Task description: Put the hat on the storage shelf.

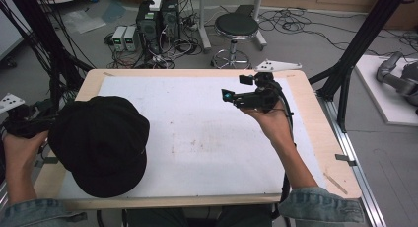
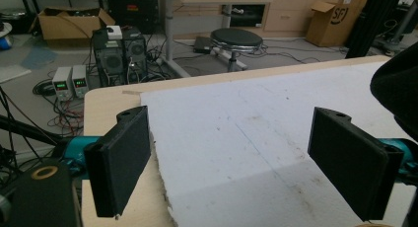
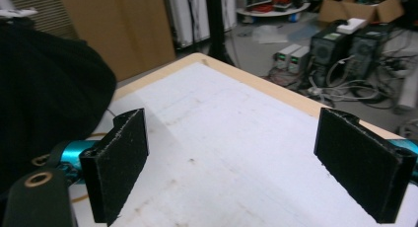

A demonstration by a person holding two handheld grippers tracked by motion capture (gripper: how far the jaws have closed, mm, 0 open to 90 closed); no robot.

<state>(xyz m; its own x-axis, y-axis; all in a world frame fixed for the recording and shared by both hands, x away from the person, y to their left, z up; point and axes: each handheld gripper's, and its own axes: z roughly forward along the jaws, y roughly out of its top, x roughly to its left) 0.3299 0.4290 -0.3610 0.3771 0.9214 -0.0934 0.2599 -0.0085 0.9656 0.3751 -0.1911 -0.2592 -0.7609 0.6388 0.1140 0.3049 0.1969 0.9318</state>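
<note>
I am working over a light wooden counter (image 1: 315, 113) that is carrying a big white foam sheet (image 1: 207, 133), scuffed with brownish marks, and both are lying below and ahead of my two tongs. The sheet is the thing nearest my tongs, bare of anything to pick up as far as I can see.

Next in size, my round black cap (image 1: 101, 143) is sitting between the two tongs, closer to the left one, and it is covering the near left part of the sheet in the high view.

My right tongs (image 1: 235, 95) are hovering above the far right part of the sheet, raised clear of it in my right hand (image 1: 271, 121); in the right gripper view the two black padded jaws are standing wide apart with nothing between them, the foam well below. My left tongs (image 2: 246, 163) are hanging off the counter's left edge in my left hand (image 1: 19, 148), and in the left gripper view their jaws are likewise spread wide and empty, straddling the ragged left edge of the sheet ahead.

As I judge it, the risks are small but real. The foam is soft, so if I am lowering either tongs carelessly a jaw tip could be gouging or tearing it, most easily at that ragged edge. The cables trailing from my tongs could also be snagging on the counter's corner.
</note>
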